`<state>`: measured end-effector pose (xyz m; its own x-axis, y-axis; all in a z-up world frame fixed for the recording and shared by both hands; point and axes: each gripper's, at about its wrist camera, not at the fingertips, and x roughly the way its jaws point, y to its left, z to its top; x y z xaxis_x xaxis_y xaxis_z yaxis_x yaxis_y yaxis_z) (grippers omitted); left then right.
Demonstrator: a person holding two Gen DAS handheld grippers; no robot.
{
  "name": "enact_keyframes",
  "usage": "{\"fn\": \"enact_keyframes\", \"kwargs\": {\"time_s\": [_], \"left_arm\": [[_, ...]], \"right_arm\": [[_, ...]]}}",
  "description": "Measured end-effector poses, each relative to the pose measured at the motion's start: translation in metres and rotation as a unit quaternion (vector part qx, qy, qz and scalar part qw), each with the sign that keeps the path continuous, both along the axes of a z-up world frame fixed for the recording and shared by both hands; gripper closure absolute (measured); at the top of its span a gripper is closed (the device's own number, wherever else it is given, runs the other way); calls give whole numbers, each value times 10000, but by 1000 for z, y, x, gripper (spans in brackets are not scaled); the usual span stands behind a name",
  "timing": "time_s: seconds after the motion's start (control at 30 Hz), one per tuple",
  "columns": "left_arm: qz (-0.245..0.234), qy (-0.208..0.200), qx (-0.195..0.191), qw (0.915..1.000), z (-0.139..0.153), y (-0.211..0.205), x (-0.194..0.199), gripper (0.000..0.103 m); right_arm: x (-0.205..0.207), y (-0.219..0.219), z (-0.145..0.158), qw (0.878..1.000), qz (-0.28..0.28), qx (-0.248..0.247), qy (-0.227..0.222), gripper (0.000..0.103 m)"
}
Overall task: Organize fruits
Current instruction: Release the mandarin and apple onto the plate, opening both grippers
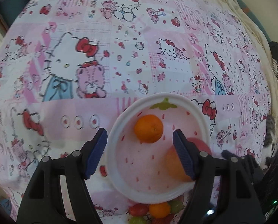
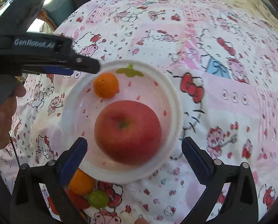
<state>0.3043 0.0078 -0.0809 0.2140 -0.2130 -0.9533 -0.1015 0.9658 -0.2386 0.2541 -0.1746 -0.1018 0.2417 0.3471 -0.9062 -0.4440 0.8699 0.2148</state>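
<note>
A white strawberry-print bowl (image 1: 157, 99) (image 2: 176, 100) sits on the pink cartoon-cat bedsheet. It holds a small orange mandarin (image 1: 148, 128) (image 2: 106, 85) and a big red apple (image 2: 127, 131), which shows blurred behind my left gripper's right finger (image 1: 176, 166). My left gripper (image 1: 139, 140) is open and empty over the bowl. My right gripper (image 2: 134, 153) is open and empty, its fingers either side of the apple and above it. More fruit lies just in front of the bowl: another mandarin (image 1: 159, 210) (image 2: 82, 183), a green grape (image 2: 98, 198) and red strawberries (image 2: 76, 198).
The left gripper and the hand holding it show at the left of the right wrist view (image 2: 45, 56). Cream bedding (image 1: 251, 18) lies along the sheet's far right edge. A cat (image 1: 269, 138) sits at the right edge.
</note>
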Motion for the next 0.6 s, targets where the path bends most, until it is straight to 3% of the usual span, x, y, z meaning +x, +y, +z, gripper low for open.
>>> {"fn": "enact_keyframes", "kwargs": {"time_s": [0.4, 0.6], "left_arm": [[74, -75, 105, 9999, 25, 20, -80, 33], [54, 8, -81, 10000, 26, 21, -133, 33]], "right_arm": [[-50, -25, 44, 9977, -529, 247, -333, 0], [-80, -35, 56, 9940, -636, 879, -101, 0]]}}
